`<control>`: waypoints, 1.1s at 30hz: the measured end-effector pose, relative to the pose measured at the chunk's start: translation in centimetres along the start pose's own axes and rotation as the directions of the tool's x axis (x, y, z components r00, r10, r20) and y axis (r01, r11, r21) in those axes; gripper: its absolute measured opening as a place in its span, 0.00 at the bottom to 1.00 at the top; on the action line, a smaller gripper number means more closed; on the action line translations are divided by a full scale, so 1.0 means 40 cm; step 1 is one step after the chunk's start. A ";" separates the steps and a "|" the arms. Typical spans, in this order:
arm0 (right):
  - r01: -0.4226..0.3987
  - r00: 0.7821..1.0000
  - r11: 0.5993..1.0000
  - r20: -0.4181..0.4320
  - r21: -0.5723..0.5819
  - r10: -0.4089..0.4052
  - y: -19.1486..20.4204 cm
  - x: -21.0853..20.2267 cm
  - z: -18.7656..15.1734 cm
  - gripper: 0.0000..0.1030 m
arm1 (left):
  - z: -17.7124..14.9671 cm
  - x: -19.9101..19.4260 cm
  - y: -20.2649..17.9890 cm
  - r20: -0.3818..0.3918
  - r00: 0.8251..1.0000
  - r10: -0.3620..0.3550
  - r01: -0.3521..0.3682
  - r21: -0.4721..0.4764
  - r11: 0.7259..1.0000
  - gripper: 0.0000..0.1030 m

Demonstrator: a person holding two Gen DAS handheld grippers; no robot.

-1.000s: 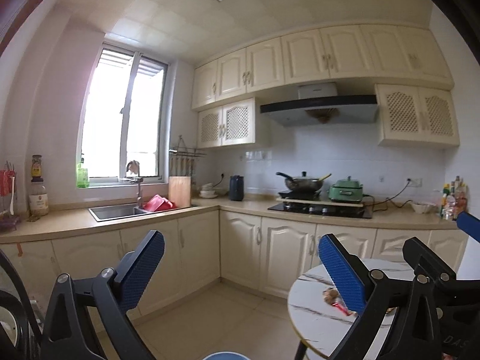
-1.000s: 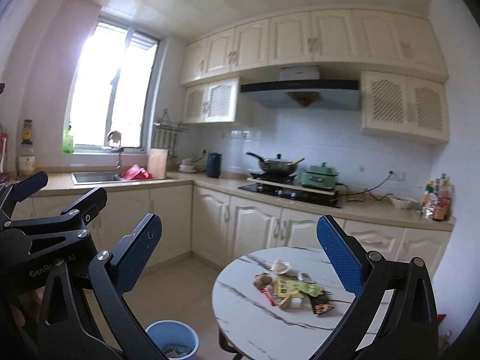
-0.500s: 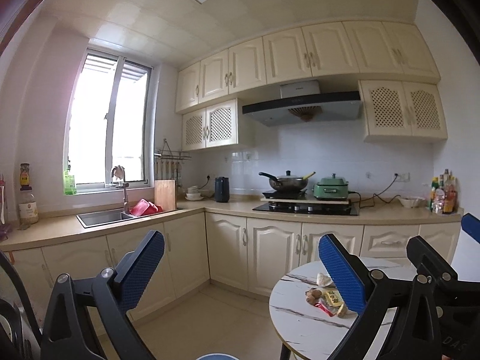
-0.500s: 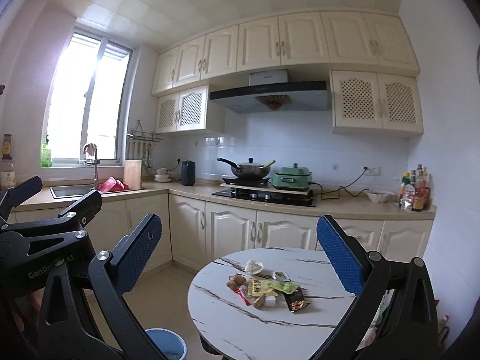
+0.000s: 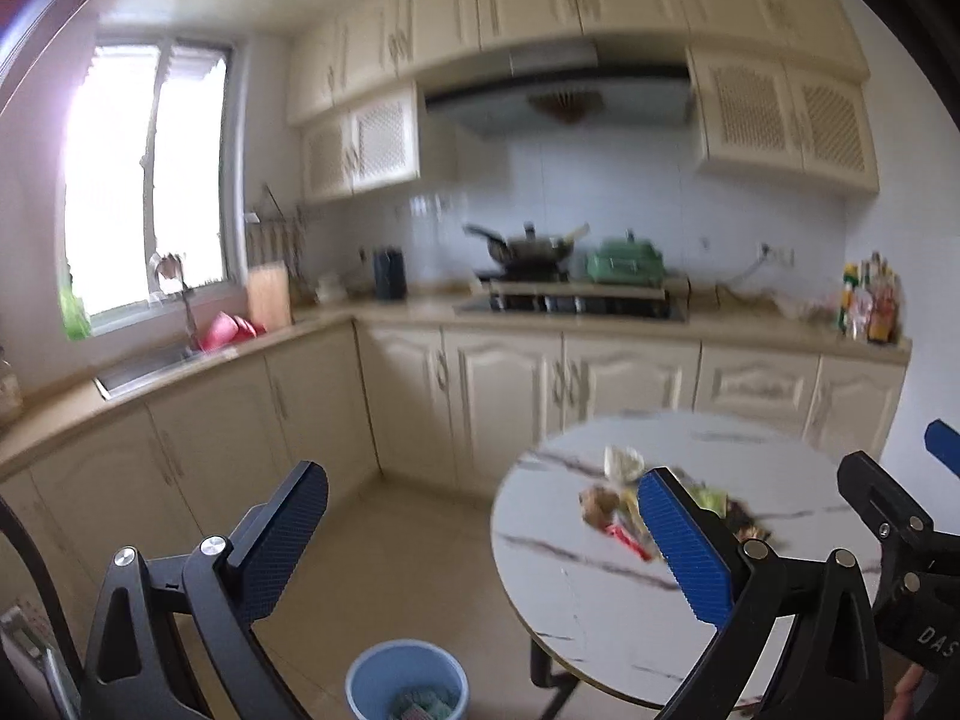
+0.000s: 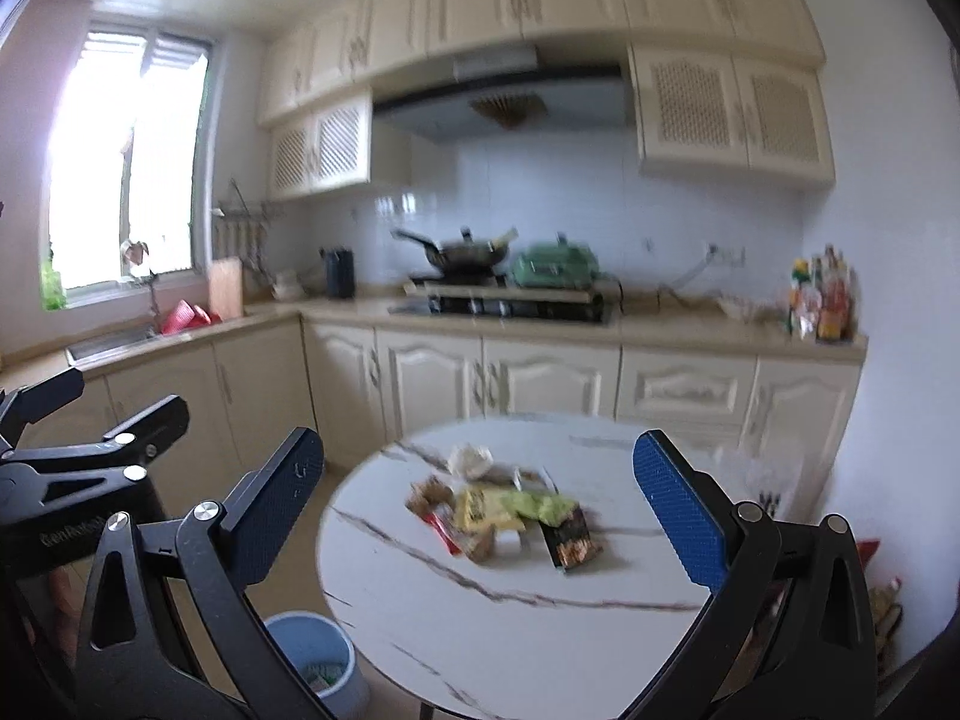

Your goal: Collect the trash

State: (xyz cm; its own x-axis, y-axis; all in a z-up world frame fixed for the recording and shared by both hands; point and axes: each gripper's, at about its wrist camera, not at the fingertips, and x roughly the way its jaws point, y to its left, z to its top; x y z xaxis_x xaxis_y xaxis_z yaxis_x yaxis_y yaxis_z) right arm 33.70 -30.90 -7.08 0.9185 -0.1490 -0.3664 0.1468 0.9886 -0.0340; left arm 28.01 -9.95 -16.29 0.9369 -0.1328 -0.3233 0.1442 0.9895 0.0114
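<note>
**Approach to the littered table**

Both tongs gape wide, empty, presumably readied for a first pick. Right gripper [image 6: 480,510] frames the trash pile [image 6: 504,510] on the round table [image 6: 480,618]; left gripper [image 5: 480,540] hangs above the blue bin [image 5: 407,684]. Motion blur: wrappers likely, types unclear.

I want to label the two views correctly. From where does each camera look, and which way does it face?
Left wrist: on the left gripper, open, facing the kitchen; the right gripper's frame shows at right.
Right wrist: on the right gripper, open, facing the round table; the left gripper's frame shows at left.
Shared: table, trash pile, blue bin.
</note>
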 end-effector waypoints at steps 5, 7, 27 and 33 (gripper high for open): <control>0.044 0.989 0.998 -0.142 0.034 -0.039 -0.077 0.149 -0.072 1.00 | 0.014 0.174 -0.028 -0.148 0.986 -0.082 0.084 0.011 0.996 0.99; 0.066 0.978 0.997 -0.200 0.050 -0.054 -0.115 0.211 -0.101 1.00 | 0.019 0.246 -0.043 -0.203 0.974 -0.100 0.104 0.013 0.994 0.99; 0.114 0.894 0.990 -0.442 0.083 -0.066 -0.294 0.590 -0.182 1.00 | 0.136 0.885 -0.106 -0.536 0.826 -0.175 0.210 0.003 0.978 0.94; 0.095 0.884 0.991 -0.466 0.093 -0.041 -0.286 0.627 -0.197 1.00 | 0.136 0.935 -0.094 -0.549 0.802 -0.235 0.267 -0.022 0.963 0.56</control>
State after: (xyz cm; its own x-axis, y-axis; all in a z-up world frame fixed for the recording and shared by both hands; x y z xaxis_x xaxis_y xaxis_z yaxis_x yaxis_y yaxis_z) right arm 52.14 -45.79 -23.19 0.6343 -0.1621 -0.7559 0.2673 0.9635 0.0177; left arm 64.25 -18.95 -23.27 0.5434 -0.3075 -0.7811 0.3819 0.9192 -0.0962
